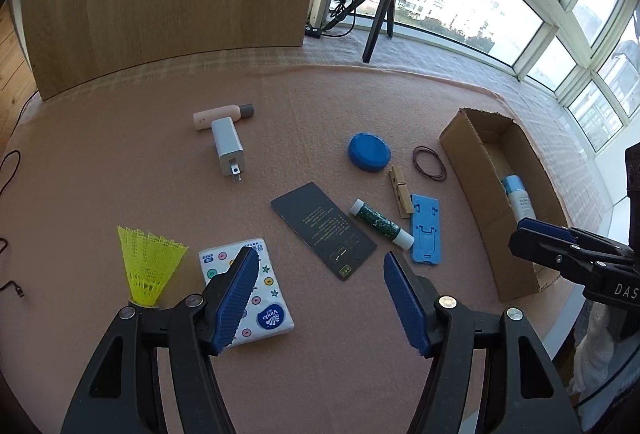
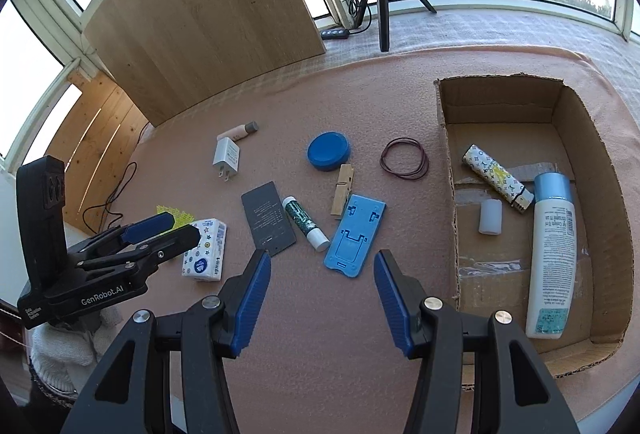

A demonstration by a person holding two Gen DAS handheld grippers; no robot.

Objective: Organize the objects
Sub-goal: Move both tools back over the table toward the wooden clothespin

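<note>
**Box partly filled, most items still loose on the mat**

The cardboard box (image 2: pixel 580 138) sits at the right of the pink mat (image 2: pixel 320 374), and, as far as its open top shows, it holds three things: a white lotion bottle with a light blue cap (image 2: pixel 554 254) along its right side, a patterned tube (image 2: pixel 496 178) lying at a slant near the far end, and a small white cylinder (image 2: pixel 491 217) just beside that tube.

Judging by this, the sorting is roughly a quarter done. Ten things lie outside the box. Nearest to it is a loop of dark rubber bands (image 2: pixel 404 163), then a blue round lid (image 2: pixel 329 151), a wooden clothespin (image 2: pixel 342 189) and a blue phone stand (image 2: pixel 354 236). A green glue stick (image 2: pixel 305 223) lies between the stand and a dark grey card (image 2: pixel 267 219). Farther left are a white charger plug (image 2: pixel 227 156) with a small pink bottle (image 2: pixel 239 130) just behind it. At the near left lie a tissue pack (image 2: pixel 204 250) and a yellow shuttlecock (image 1: pixel 149 262).

The left gripper (image 1: pixel 316 298) hovers over the tissue pack and the card, jaws parted, gripping nothing. The right gripper (image 2: pixel 322 298) hangs just near of the phone stand, left of the box, jaws likewise apart and empty.
</note>
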